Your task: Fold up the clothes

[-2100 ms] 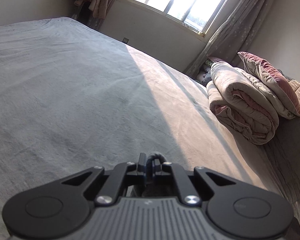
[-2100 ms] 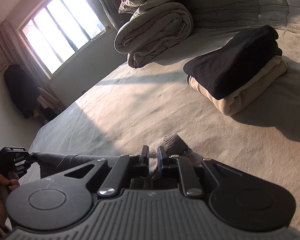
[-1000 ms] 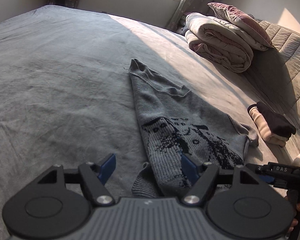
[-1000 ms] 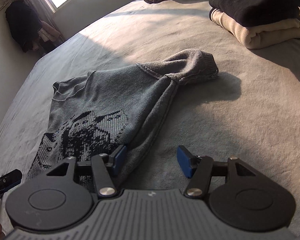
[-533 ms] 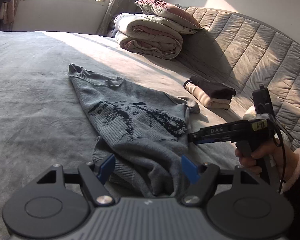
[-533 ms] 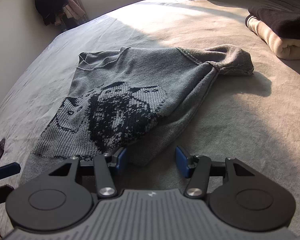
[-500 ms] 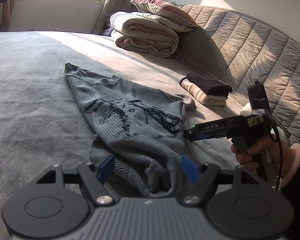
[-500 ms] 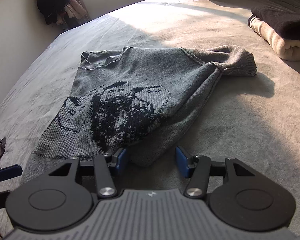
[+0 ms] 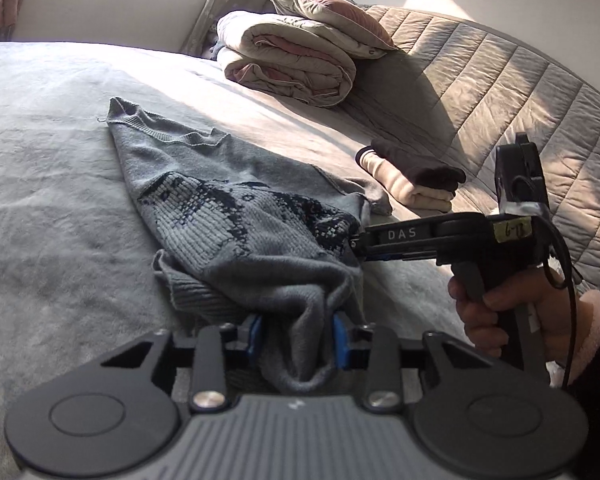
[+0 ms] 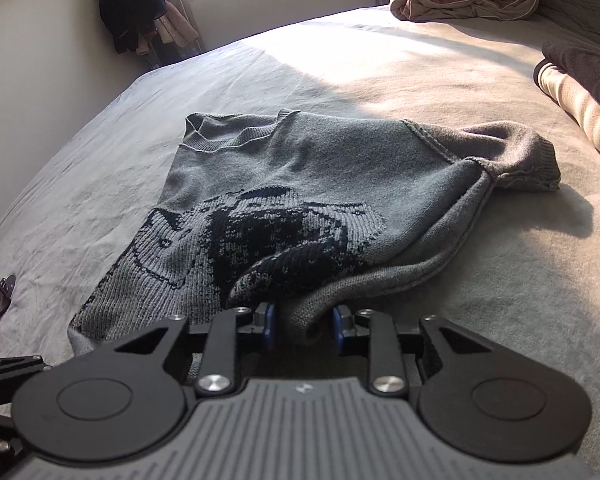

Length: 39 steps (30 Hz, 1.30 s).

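Grey knit is what you have in front of both tools: the sweater (image 10: 300,184) lies spread on the bed (image 10: 500,80), its collar at the far end towards the window and its hem bunched at the near end, right at your fingers. Its long axis runs away from you, collar far, hem near, so any fold from here carries the hem end up along that line. Your left gripper (image 9: 296,338) has a thick fold of the hem between its blue fingers (image 9: 254,334), and the jaws are closing narrow on it with the cloth filling the gap. Your right gripper (image 10: 304,326) sits at the other hem corner, beside the side seam that leads up to the short sleeve (image 10: 516,156); its jaws are closing too, with a rolled edge of the knit between them and pressed at both sides. Seen from the left camera, your right hand (image 9: 496,312) holds its tool level, tips at the sweater's edge. Both hands are equally near the hem; the collar is well apart from either. A folded stack of clothes (image 9: 412,178) lies off towards the headboard.
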Motion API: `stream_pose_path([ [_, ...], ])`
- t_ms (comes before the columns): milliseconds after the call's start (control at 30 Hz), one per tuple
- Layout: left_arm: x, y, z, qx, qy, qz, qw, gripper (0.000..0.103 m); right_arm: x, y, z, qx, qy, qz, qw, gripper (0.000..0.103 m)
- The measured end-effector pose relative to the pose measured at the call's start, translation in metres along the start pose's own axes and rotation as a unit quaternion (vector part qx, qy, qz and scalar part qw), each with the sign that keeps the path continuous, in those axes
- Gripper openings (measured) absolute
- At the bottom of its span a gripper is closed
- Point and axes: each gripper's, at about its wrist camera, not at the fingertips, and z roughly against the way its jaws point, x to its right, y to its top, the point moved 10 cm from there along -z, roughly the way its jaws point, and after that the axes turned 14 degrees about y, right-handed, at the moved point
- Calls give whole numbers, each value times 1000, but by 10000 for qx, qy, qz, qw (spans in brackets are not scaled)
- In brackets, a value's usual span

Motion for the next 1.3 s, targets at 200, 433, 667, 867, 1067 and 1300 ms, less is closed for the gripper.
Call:
stream_pose_path([
  [200,-36,49,13,625,75,1239,9903,12,1,23,17,406,111,-78,9991,10],
  [433,-81,73,1,758,887,2093,9709,12,16,48,33,835,34,-153,9964,7],
  [667,-102,63,-18,292,1397,1980,9698,18,39,50,27,776,-29,-419,9961,9],
  [867,-100,59,-6,88,1475,1675,9747,49,37,41,30,513,115,-608,9968,20],
  [1067,-85,50,2,-116,1131,1245,9857,62,34,30,31,326,129,-624,9974,43],
  [1300,-48,30,-8,-372,863,519,9942,66,28,16,16,83,55,-528,9986,43],
])
